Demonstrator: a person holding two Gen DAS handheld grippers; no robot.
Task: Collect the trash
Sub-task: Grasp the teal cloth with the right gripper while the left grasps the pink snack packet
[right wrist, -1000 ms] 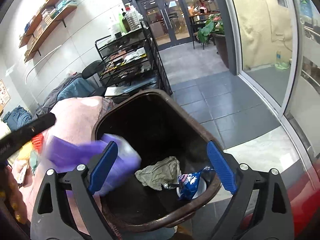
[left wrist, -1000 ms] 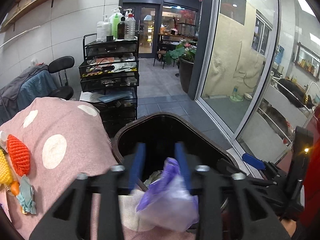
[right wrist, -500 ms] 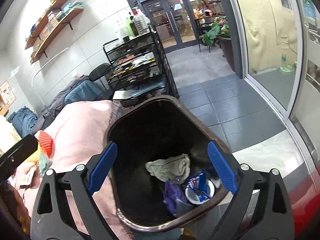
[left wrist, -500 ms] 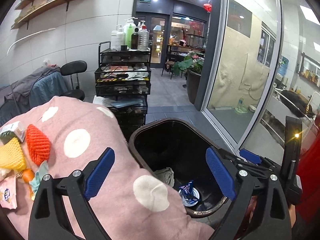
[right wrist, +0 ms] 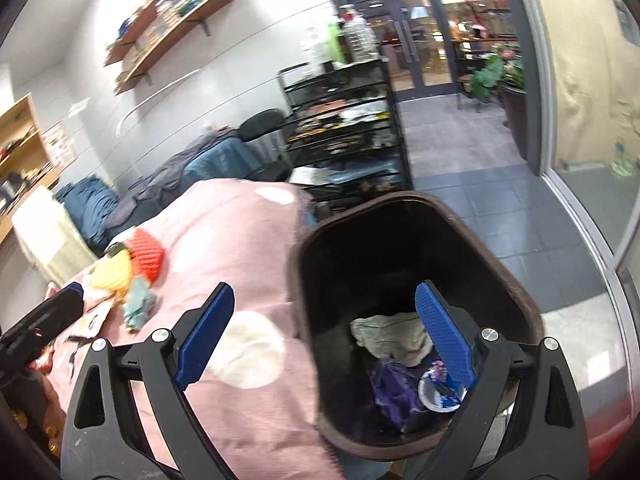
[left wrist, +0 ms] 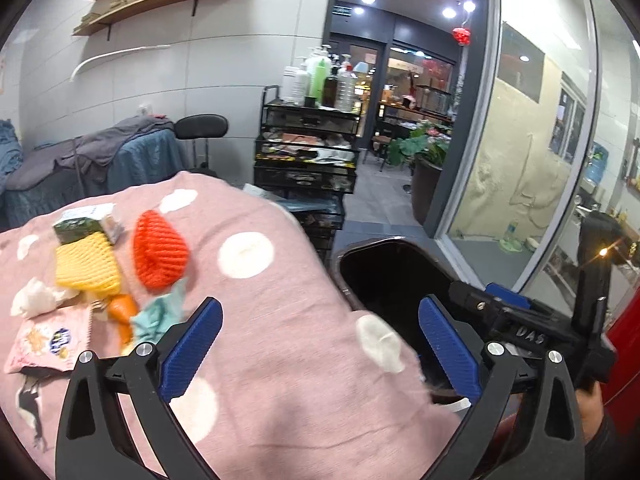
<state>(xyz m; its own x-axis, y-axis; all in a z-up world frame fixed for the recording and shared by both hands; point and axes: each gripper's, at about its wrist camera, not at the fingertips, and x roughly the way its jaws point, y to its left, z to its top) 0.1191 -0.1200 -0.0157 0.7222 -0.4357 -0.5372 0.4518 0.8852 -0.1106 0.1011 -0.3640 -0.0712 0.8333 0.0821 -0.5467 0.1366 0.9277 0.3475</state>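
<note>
A dark brown trash bin (right wrist: 516,300) stands beside the pink polka-dot table cover (left wrist: 260,320). It holds a purple bag (right wrist: 394,394), a crumpled grey paper (right wrist: 390,334) and a blue cup wrapper (right wrist: 438,390). On the cover lie an orange foam net (left wrist: 160,256), a yellow foam net (left wrist: 88,268), a teal scrap (left wrist: 154,318), a white tissue (left wrist: 34,300), a pink snack packet (left wrist: 46,340) and a green packet (left wrist: 84,218). My left gripper (left wrist: 320,352) is open and empty above the cover. My right gripper (right wrist: 324,340) is open and empty at the bin's rim.
A black wire cart (left wrist: 306,160) with bottles stands behind the table. A black chair (left wrist: 200,128) and draped bed (left wrist: 80,164) are at the back left. A glass partition (left wrist: 532,160) is on the right. Grey tiled floor (right wrist: 500,196) lies beyond the bin.
My left gripper opened and dropped the purple bag into the bin, then swung left over the cover toward the trash pile. My right gripper shifted left a little.
</note>
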